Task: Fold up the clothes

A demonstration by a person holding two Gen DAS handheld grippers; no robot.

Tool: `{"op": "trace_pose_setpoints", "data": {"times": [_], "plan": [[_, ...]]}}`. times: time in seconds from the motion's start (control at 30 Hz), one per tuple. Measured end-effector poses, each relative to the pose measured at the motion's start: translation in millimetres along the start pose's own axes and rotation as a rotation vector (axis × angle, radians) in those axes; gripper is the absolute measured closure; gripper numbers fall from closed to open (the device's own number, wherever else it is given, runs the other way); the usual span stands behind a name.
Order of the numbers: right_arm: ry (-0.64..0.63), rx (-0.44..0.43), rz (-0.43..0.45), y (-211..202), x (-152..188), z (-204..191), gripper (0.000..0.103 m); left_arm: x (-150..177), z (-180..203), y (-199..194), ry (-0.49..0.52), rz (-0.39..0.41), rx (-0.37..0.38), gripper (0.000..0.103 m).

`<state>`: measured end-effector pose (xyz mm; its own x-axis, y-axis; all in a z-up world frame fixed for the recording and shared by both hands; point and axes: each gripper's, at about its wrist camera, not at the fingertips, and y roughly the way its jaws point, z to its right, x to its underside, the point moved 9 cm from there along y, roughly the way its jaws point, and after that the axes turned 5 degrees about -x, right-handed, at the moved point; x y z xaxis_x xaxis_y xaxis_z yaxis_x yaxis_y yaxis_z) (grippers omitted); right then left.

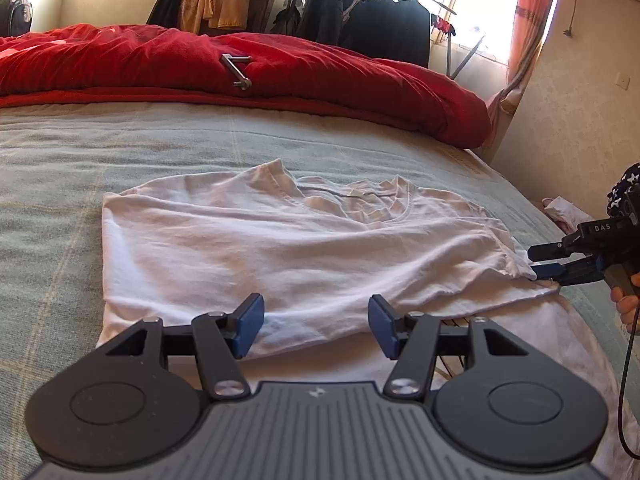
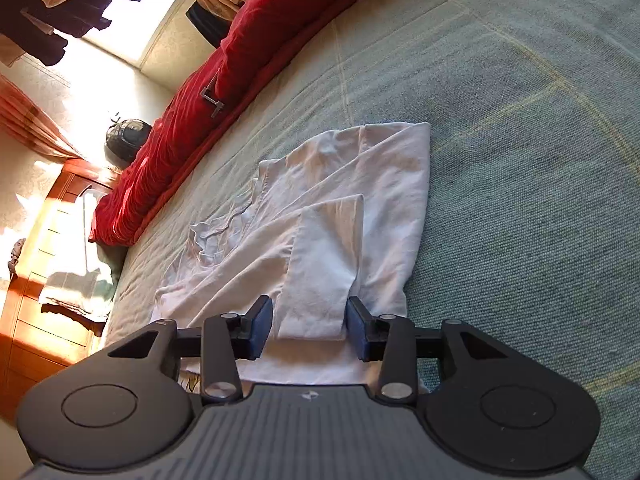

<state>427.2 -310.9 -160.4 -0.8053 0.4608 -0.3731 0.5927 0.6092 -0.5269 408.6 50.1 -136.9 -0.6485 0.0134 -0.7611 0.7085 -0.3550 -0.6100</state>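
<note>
A white T-shirt [image 1: 280, 240] lies partly folded on the grey-green bedspread [image 1: 80, 160], collar toward the far side. My left gripper [image 1: 316, 326] is open and empty, its blue pads just above the shirt's near hem. My right gripper [image 2: 310, 328] is open, its pads on either side of a sleeve [image 2: 324, 264] folded over the shirt [image 2: 384, 184]. In the left wrist view the right gripper [image 1: 546, 264] sits at the shirt's right edge, touching the cloth there.
A red duvet [image 1: 240, 68] is bunched along the far side of the bed, with a metal crank handle [image 1: 237, 71] lying on it. Dark clothes hang on a rack [image 1: 360, 12] by the window. A wooden dresser [image 2: 48, 264] stands beside the bed.
</note>
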Motion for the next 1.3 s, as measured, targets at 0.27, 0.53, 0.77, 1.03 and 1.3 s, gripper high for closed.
{"op": "trace_pose_setpoints", "data": {"times": [0.27, 0.53, 0.77, 1.03, 1.3], "plan": [[-0.152, 0.09, 0.014, -20, -7, -17, 0.099, -1, 0, -10, 0.004, -0.002, 0.017, 0.045], [-0.251, 0.252, 0.025, -40, -18, -15, 0.092, -2, 1, -14, -0.014, -0.008, 0.03, 0.045], [-0.469, 0.122, -0.071, 18, -10, -113, 0.09, -3, 17, -30, 0.009, -0.015, 0.032, 0.035], [-0.537, 0.082, -0.258, 153, 31, -177, 0.09, 10, -6, -41, 0.088, -0.01, -0.032, 0.034], [-0.583, 0.21, -0.153, 219, 23, -169, 0.09, 13, -35, -53, 0.041, 0.002, -0.012, 0.034]]}}
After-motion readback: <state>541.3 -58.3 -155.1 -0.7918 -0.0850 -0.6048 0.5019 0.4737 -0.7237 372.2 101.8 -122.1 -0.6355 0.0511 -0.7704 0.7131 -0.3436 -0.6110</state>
